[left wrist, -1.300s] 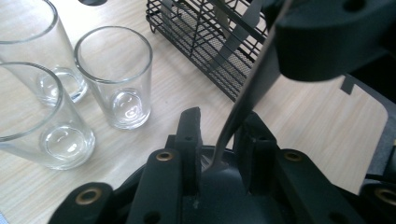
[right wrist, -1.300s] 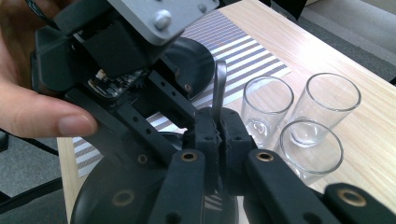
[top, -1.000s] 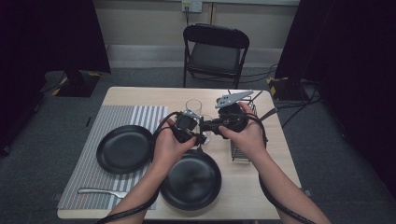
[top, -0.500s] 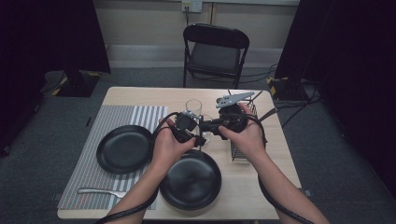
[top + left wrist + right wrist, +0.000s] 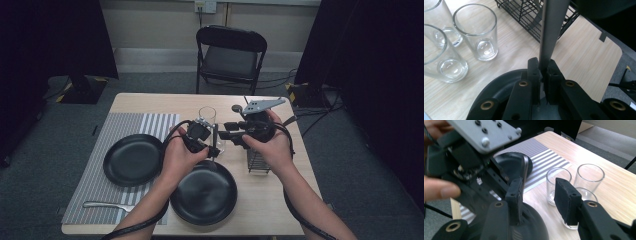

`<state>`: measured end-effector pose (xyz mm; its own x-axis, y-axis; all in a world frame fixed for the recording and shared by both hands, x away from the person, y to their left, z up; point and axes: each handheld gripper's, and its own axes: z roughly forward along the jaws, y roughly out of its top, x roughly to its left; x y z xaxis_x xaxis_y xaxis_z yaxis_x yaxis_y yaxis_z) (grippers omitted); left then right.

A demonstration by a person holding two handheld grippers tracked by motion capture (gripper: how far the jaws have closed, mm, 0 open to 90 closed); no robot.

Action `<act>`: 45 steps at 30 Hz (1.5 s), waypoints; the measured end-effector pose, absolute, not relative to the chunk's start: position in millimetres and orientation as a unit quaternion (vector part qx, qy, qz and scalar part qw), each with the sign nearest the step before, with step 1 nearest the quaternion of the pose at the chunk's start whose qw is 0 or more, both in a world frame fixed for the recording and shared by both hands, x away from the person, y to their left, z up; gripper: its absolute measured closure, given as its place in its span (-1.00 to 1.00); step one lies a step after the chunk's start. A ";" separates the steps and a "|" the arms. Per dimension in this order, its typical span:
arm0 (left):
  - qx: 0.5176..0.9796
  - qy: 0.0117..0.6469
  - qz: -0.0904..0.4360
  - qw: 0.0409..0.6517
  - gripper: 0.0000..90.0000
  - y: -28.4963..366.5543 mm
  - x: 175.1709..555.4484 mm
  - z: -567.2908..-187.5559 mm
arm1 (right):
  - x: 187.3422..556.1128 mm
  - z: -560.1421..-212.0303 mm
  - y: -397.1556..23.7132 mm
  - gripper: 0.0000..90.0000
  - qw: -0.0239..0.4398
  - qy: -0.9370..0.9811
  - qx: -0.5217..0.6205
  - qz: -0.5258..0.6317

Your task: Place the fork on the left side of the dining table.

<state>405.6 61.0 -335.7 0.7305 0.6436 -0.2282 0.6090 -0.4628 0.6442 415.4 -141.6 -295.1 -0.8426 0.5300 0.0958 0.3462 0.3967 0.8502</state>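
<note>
Grey flat metal utensil handle [image 5: 548,32] stands clamped in the left gripper [image 5: 543,72]; the right gripper [image 5: 537,197], level beside it above the table's middle, has just been opening, empty.

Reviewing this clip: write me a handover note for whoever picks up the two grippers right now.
Left gripper: shut on the flat grey utensil, held upright over the near black plate.
Right gripper: its fingers have just been opening; the utensil stands by one pad, unclamped.
Mesh caddy at the right; second plate and fork on the striped mat.
Done: the left gripper alone grips the utensil.
Left: probably lay it beside a plate.
</note>
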 end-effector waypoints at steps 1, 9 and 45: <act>0.854 0.367 0.023 0.368 0.87 61.6 405.9 -335.5 | 415.2 -295.7 -143.5 0.24 0.098 0.830 0.266 0.481; 0.852 0.369 0.024 0.370 0.87 64.2 407.2 -332.7 | 410.8 -308.1 -156.9 0.15 0.099 0.830 0.267 0.479; 0.846 0.377 0.033 0.376 0.87 60.4 412.1 -319.9 | 394.0 -383.4 -133.7 0.22 0.054 0.855 0.243 0.455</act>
<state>412.1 60.4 -319.9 0.7135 0.6626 -0.2279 0.6131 -0.4329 0.6608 394.0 -133.7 -383.4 -0.8762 0.4645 0.1284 0.3658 0.4676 0.8047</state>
